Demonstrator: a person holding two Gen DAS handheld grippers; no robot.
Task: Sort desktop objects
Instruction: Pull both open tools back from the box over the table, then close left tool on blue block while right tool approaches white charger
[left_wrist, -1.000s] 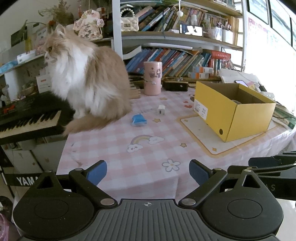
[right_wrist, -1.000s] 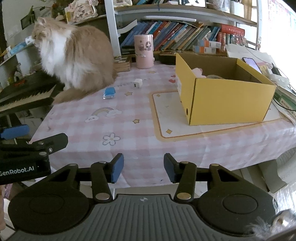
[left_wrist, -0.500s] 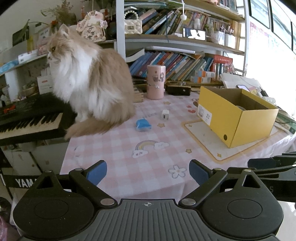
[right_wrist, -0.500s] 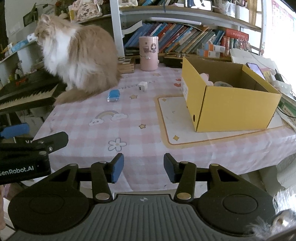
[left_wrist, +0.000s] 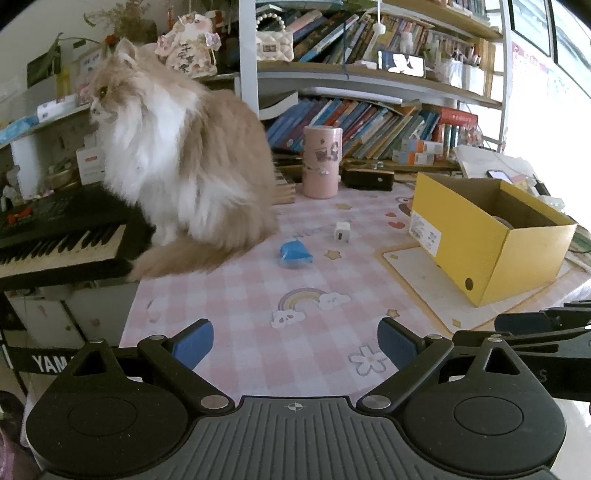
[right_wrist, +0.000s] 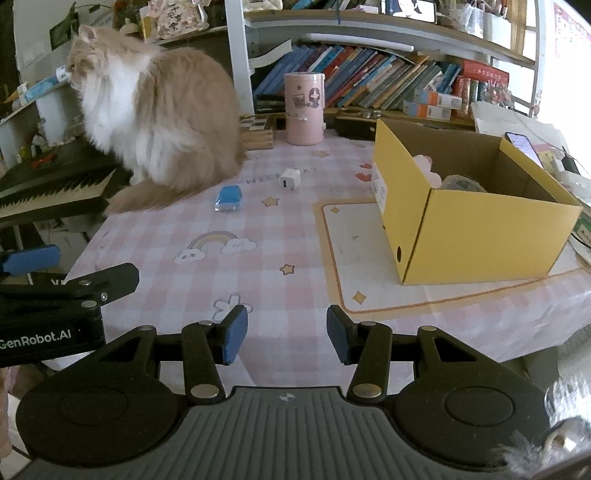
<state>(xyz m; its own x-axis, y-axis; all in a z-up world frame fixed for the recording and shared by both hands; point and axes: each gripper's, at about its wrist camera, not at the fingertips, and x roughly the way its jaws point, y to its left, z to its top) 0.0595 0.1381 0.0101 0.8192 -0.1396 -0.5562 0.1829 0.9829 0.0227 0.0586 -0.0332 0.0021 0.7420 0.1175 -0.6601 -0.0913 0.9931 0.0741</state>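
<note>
A small blue packet (left_wrist: 294, 253) (right_wrist: 228, 197) and a white charger cube (left_wrist: 341, 231) (right_wrist: 289, 180) lie on the pink checked tablecloth (left_wrist: 240, 295). An open yellow cardboard box (left_wrist: 491, 236) (right_wrist: 469, 210) stands to the right on a white mat, with a few items inside. My left gripper (left_wrist: 295, 341) is open and empty over the table's near edge. My right gripper (right_wrist: 287, 334) is open and empty, also at the near edge, right of the left one.
A fluffy tan and white cat (left_wrist: 184, 166) (right_wrist: 155, 118) sits at the table's back left, beside a black keyboard (left_wrist: 55, 236). A pink cylinder (left_wrist: 320, 162) and a black case (left_wrist: 367, 179) stand at the back before bookshelves.
Both grippers have moved forward toward the table; the objects look nearer. The cat has turned its head slightly. Both grippers stay open.
</note>
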